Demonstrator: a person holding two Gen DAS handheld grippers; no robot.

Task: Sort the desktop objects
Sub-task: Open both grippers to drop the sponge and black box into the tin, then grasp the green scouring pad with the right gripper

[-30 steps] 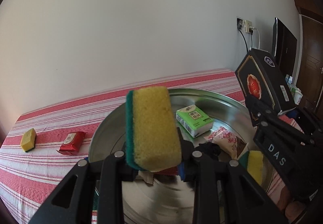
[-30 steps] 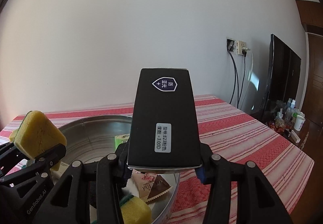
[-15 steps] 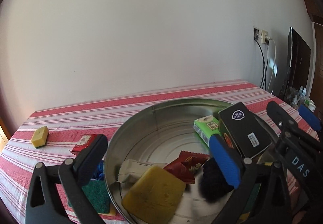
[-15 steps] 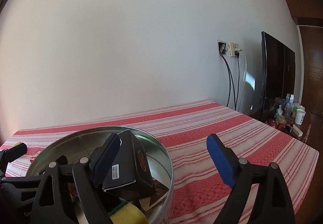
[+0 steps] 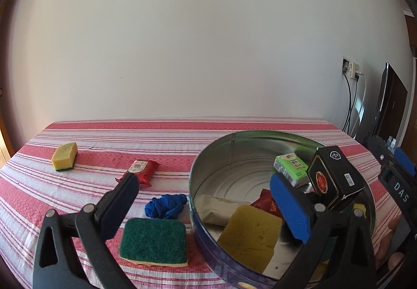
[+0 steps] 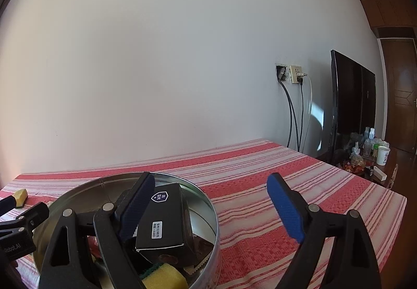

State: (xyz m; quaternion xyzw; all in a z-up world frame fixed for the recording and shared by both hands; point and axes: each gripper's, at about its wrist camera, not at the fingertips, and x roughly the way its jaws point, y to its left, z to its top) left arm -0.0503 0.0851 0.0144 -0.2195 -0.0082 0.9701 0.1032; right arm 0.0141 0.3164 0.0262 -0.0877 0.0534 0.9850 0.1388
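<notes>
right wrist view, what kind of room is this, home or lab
Most likely a home living or dining room: a table under a red striped tablecloth, a flat dark TV screen against the wall, and a wooden door beyond a side table cluttered with bottles and a cup.

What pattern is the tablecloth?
The tablecloth has red, pink and white stripes, with a woven check texture in the red bands; the right wrist view shows it best.

- We count four sponges: two on the counter, small sponge (image 5: 64, 156) and green-faced sponge (image 5: 154, 242); two in the tin, big yellow sponge (image 5: 250, 235) and another sponge (image 6: 165, 279).
- One round tin (image 5: 208, 244).
- One black box (image 5: 335, 179).
- One green tissue pack (image 5: 290, 169).
- Two red packets: (image 5: 142, 170), (image 5: 267, 201).
- One blue cloth wad (image 5: 166, 205).
- One pale wrapper (image 5: 221, 209).
</notes>
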